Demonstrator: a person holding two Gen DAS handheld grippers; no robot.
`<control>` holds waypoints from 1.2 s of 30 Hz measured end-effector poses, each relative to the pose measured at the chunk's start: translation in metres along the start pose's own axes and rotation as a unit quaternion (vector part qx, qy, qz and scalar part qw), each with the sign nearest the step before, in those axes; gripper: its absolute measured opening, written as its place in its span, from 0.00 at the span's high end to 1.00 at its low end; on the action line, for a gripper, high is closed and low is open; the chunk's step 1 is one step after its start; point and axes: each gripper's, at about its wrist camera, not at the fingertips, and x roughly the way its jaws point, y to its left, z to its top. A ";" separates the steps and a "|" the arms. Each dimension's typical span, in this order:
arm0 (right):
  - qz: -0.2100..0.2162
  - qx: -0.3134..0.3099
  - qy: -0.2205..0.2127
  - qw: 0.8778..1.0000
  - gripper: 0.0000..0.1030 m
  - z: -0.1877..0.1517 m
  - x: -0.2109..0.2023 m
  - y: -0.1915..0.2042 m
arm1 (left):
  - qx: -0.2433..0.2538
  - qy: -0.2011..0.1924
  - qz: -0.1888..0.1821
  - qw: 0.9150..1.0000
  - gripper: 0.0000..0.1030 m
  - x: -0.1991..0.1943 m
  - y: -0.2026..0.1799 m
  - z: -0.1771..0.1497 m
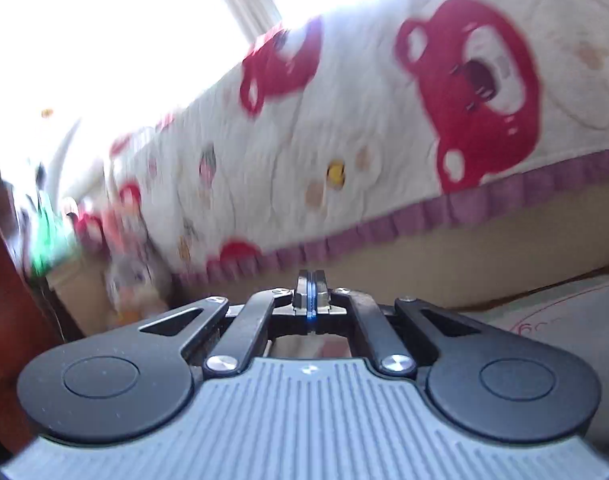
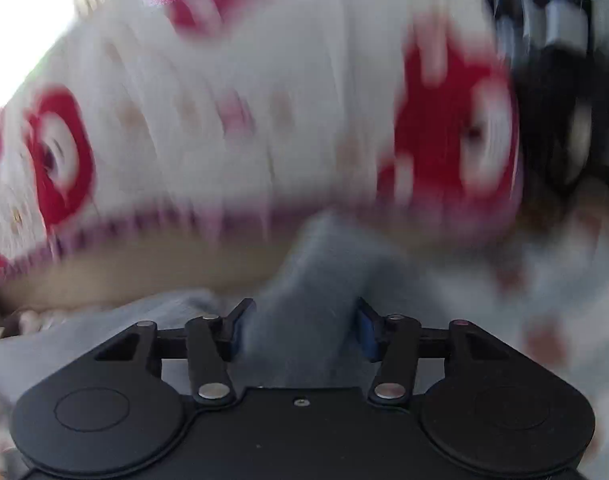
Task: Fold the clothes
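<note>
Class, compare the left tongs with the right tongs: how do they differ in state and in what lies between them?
The left tongs are shut, pads together; the right tongs stand apart. Nothing shows between the left pads; grey cloth bunches between the right ones. Both face the bear-print quilt.

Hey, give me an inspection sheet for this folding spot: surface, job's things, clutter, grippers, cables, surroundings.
Surface: bed under a white quilt with red bear prints and purple frilled edge.
Job's things: grey garment, a fold rising between the right fingers.
Clutter: blurred colourful items at the left, not identifiable.
Grippers: left hand-held gripper shut, nothing between its pads; right hand-held gripper open around the garment fold.
Cables: nothing seen.
Surroundings: bright window light, overexposed.
</note>
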 end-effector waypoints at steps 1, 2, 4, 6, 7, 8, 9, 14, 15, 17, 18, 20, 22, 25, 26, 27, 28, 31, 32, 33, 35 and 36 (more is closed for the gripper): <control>0.009 0.046 0.023 0.999 0.44 0.000 0.009 -0.013 | -0.015 0.022 -0.013 1.000 1.00 0.009 0.004 -0.003; 0.023 0.086 0.033 0.995 0.44 0.000 0.016 -0.025 | -0.030 0.043 -0.030 0.998 1.00 0.016 0.007 -0.008; 0.038 0.153 0.047 0.986 0.45 0.001 0.023 -0.048 | -0.055 0.083 -0.081 0.992 0.96 0.030 0.005 -0.022; 0.004 0.176 0.048 0.983 0.44 -0.001 0.025 -0.061 | -0.069 0.126 -0.116 0.983 0.92 0.043 -0.005 -0.039; -0.020 0.168 0.045 0.985 0.44 -0.001 0.025 -0.062 | -0.073 0.150 -0.130 0.977 0.88 0.049 -0.012 -0.048; -0.039 0.161 0.042 0.985 0.44 -0.001 0.026 -0.064 | -0.076 0.175 -0.145 0.971 0.74 0.055 -0.020 -0.057; -0.046 0.159 0.040 0.985 0.44 -0.003 0.027 -0.067 | -0.073 0.206 -0.155 0.963 0.61 0.063 -0.028 -0.064; -0.084 0.172 0.029 0.981 0.41 -0.008 0.041 -0.091 | -0.074 0.274 -0.185 0.941 0.55 0.098 -0.057 -0.080; -0.091 0.178 0.027 0.979 0.41 -0.006 0.046 -0.097 | -0.063 0.274 -0.181 0.942 0.51 0.103 -0.062 -0.080; -0.106 0.188 0.022 0.976 0.41 -0.003 0.059 -0.103 | -0.038 0.274 -0.172 0.945 0.40 0.114 -0.072 -0.080; -0.118 0.185 0.014 0.976 0.41 -0.002 0.062 -0.104 | -0.014 0.275 -0.167 0.947 0.38 0.119 -0.079 -0.081; -0.152 0.152 -0.006 0.977 0.42 0.002 0.068 -0.101 | 0.050 0.295 -0.151 0.942 0.35 0.129 -0.092 -0.082; -0.191 0.109 -0.031 0.975 0.42 0.008 0.069 -0.096 | 0.095 0.310 -0.122 0.938 0.32 0.133 -0.102 -0.083; -0.209 0.082 -0.053 0.973 0.41 0.017 0.069 -0.103 | 0.102 0.307 -0.129 0.937 0.30 0.137 -0.109 -0.081; -0.193 0.103 -0.046 0.975 0.41 0.018 0.070 -0.114 | 0.099 0.310 -0.131 0.937 0.26 0.140 -0.110 -0.081; -0.174 0.134 -0.037 0.975 0.41 0.017 0.071 -0.126 | 0.094 0.313 -0.135 0.935 0.22 0.145 -0.109 -0.081; -0.148 0.186 -0.025 0.971 0.41 0.014 0.071 -0.141 | 0.088 0.316 -0.140 0.934 0.21 0.149 -0.108 -0.082; -0.053 0.303 0.005 0.951 0.41 -0.001 0.074 -0.172 | 0.067 0.316 -0.163 0.932 0.20 0.165 -0.103 -0.085; -0.048 0.309 0.013 0.950 0.41 -0.003 0.076 -0.173 | 0.061 0.313 -0.163 0.934 0.20 0.170 -0.101 -0.087; -0.059 0.305 0.021 0.950 0.39 -0.003 0.079 -0.173 | 0.053 0.312 -0.162 0.935 0.19 0.174 -0.099 -0.088; -0.082 0.299 0.038 0.950 0.38 -0.004 0.086 -0.172 | 0.027 0.317 -0.166 0.933 0.16 0.182 -0.093 -0.091; -0.093 0.306 0.045 0.946 0.37 -0.007 0.091 -0.173 | 0.007 0.323 -0.172 0.931 0.16 0.187 -0.088 -0.092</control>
